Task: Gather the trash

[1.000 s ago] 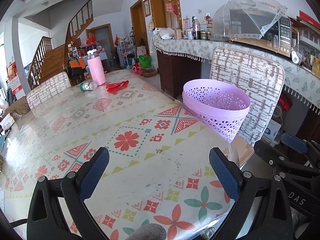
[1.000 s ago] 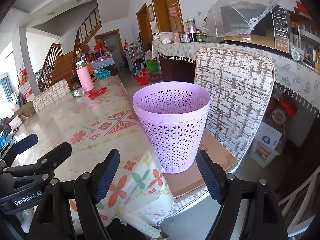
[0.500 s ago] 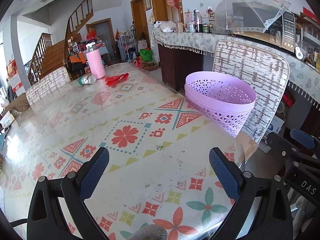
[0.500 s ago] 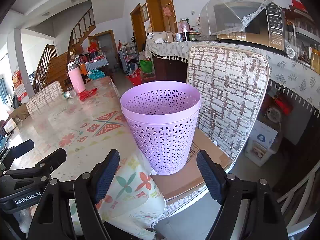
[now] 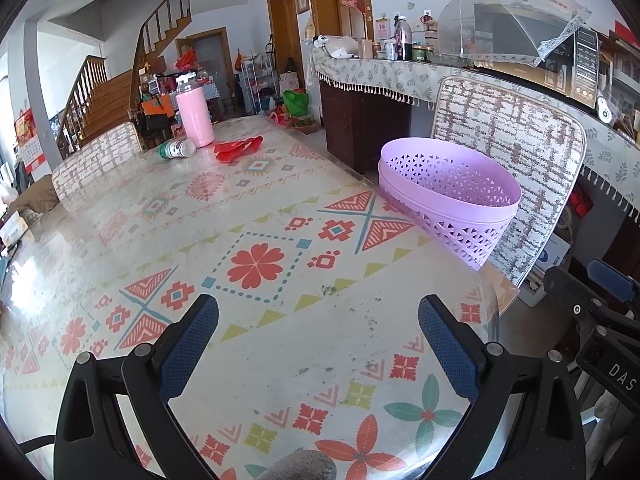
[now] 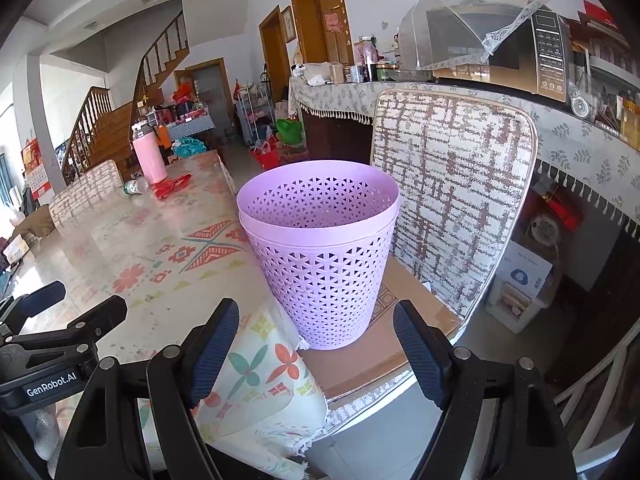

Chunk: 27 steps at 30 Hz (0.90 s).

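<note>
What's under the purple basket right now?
The purple basket stands on a flat cardboard sheet laid on the chair seat beside the table. Beneath the cardboard, the seat is mostly covered.

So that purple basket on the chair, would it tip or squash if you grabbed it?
Probably light: the purple basket has thin plastic walls full of holes, so they may flex under a squeeze. It narrows toward its base and stands on cardboard on the chair, so a sideways push could tip it.
</note>
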### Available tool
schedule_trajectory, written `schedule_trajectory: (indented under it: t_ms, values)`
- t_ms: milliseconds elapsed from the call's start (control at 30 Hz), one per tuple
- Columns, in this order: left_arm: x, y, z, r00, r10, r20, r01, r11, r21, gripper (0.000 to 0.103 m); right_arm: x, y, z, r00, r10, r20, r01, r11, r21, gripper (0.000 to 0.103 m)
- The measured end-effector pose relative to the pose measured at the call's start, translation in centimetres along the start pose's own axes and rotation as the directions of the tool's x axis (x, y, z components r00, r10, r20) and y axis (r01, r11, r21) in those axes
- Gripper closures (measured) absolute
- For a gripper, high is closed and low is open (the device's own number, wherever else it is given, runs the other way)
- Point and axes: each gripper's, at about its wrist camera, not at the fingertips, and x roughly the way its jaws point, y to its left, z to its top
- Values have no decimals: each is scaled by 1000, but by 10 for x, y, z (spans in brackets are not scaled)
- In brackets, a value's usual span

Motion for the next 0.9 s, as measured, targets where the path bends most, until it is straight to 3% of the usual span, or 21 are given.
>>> schedule_trajectory:
  t_ms: [500, 900]
  values:
    - [8, -4, 1, 1000, -14, -23, 14, 1000, 1, 3, 2, -2, -5, 1000, 0, -4, 0, 1000, 9, 19]
    - [30, -23, 33, 997, -65, -41, 66, 998, 20, 3, 2, -24, 0, 999, -37, 6, 37, 997, 67, 18]
